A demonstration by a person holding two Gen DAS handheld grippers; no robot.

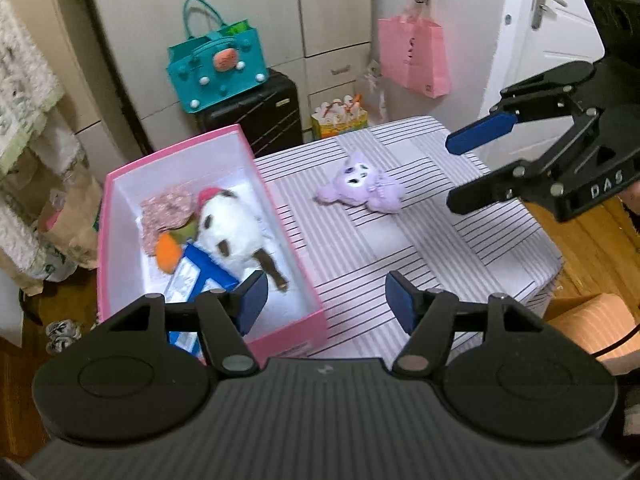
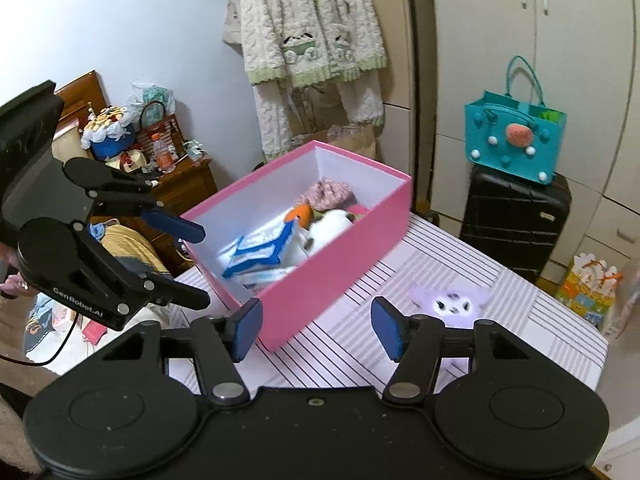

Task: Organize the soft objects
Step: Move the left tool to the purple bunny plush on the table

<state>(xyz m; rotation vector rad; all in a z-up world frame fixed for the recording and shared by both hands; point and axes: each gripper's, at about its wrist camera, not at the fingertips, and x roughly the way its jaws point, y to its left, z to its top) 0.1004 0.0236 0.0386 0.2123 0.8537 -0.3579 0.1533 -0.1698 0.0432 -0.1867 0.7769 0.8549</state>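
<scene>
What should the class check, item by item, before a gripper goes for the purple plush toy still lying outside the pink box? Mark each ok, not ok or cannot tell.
1. Left gripper is empty, jaws apart: ok.
2. Right gripper is empty, jaws apart: ok.
3. Purple plush toy lies free on the striped cloth, nothing on top of it: ok.
4. Pink box is open, no lid on it: ok.
5. Room left in the box beside the white plush and blue packets: ok, bare floor shows at the near end.
6. All soft objects already boxed: not ok, the purple toy is outside.
</scene>
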